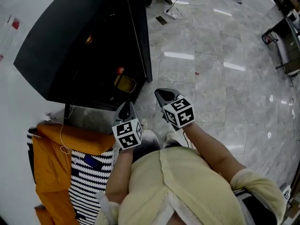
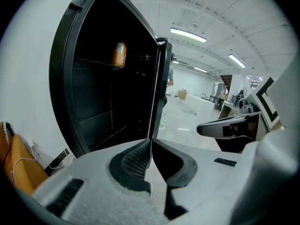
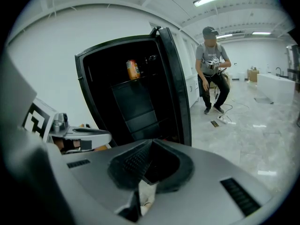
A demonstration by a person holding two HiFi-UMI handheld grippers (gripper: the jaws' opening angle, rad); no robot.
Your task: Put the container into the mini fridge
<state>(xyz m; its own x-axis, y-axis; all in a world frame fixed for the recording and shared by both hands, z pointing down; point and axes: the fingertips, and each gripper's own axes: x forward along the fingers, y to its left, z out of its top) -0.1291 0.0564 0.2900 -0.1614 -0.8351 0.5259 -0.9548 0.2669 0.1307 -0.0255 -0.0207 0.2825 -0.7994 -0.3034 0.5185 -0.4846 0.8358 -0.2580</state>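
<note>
Container (image 2: 120, 54): orange, cylindrical, standing on the upper shelf inside the mini fridge (image 2: 65, 88), with the door (image 2: 161, 78) swung open. In the head view it shows only as a small orange spot in the dark interior, and its label is unreadable in every view. Left claw (image 2: 151, 142): jaws together at the tips, nothing gripped. Right claw (image 3: 149, 144): jaws closed, holding nothing. Both hang outside the fridge, facing its opening. Yellow object (image 1: 125, 83) low near the door: cannot identify. Lower compartment is too dark to read. Orange cloth (image 1: 51, 158) is cut off at the left frame edge.
</note>
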